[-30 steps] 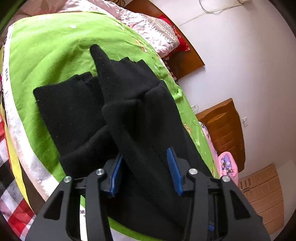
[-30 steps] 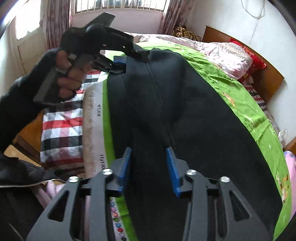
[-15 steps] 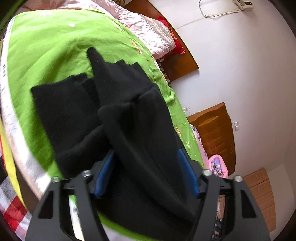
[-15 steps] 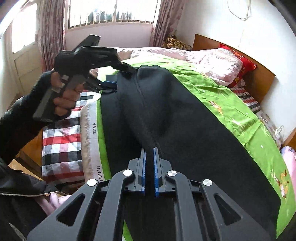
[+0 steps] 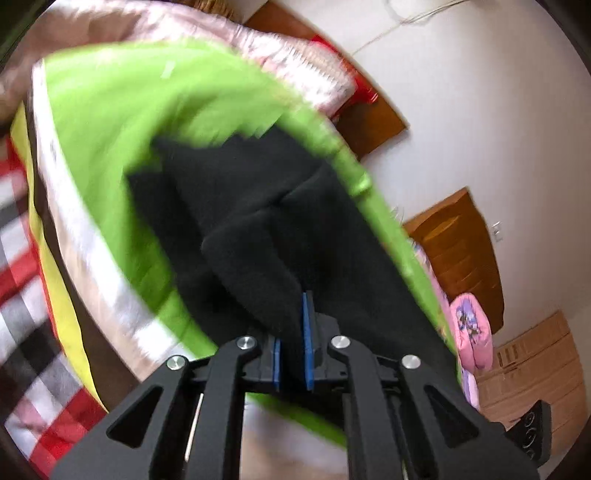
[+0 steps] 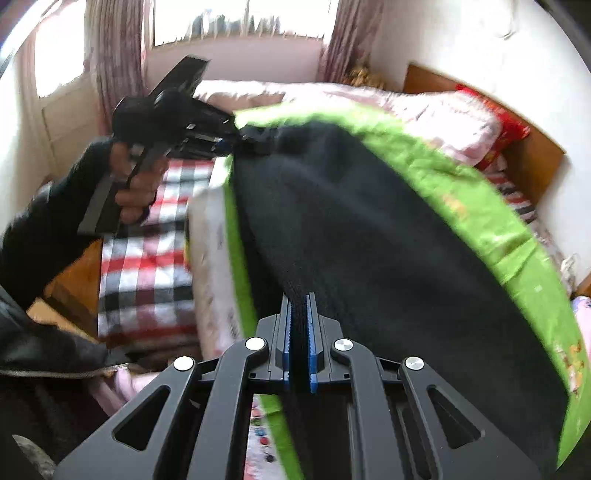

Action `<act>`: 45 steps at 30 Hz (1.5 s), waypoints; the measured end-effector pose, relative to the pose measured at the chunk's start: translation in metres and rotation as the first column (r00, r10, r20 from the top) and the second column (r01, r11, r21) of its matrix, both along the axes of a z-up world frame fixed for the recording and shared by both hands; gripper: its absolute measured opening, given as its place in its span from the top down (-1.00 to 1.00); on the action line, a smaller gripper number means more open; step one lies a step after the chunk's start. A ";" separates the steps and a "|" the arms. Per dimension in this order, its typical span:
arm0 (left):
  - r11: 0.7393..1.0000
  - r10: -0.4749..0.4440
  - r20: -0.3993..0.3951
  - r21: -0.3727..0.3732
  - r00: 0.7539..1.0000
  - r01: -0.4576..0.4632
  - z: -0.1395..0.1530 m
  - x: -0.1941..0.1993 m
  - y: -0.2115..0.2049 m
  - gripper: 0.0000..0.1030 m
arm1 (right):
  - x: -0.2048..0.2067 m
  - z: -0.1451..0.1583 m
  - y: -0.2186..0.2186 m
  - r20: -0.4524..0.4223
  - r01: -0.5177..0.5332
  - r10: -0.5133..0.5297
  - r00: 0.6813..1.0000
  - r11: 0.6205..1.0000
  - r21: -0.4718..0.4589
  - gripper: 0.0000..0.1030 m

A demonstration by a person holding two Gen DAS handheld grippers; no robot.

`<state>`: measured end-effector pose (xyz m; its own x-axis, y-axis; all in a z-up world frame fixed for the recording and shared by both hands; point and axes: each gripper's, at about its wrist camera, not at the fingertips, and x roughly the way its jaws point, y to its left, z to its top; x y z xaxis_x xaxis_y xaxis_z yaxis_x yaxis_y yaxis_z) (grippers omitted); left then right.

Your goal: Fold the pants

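At the bed's [image 6: 207, 258] near edge, both claws, left [image 5: 293, 354] and right [image 6: 299, 350], have now pinched the pants [image 6: 369, 240], so lifting can begin.

Setting: home bedroom | bed under green sheet [image 6: 491, 221], centre of frame | pink quilt [image 6: 417, 114] at wooden headboard [image 6: 532, 158], upper right | curtained window [image 6: 240, 18], top | wooden nightstand [image 5: 461, 254], right of left wrist view
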<state>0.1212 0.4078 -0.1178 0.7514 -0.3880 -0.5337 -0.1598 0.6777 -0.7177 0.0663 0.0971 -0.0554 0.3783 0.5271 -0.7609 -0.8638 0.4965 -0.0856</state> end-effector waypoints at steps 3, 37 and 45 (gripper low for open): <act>0.999 0.002 0.017 -0.042 1.000 -0.002 -0.003 -0.002 0.006 0.76 | 0.002 0.006 -0.003 -0.010 0.009 -0.009 1.000 1.000 0.013 0.83; 0.994 0.101 0.052 -0.041 0.994 -0.099 0.009 -0.011 0.031 0.18 | -0.017 0.004 -0.006 -0.096 -0.015 0.023 0.995 0.996 0.087 -0.58; 0.948 -0.136 0.182 0.309 0.974 0.075 0.094 -0.045 -0.090 -0.69 | -0.025 0.029 -0.115 -0.118 0.291 -0.270 0.956 0.928 0.232 -0.65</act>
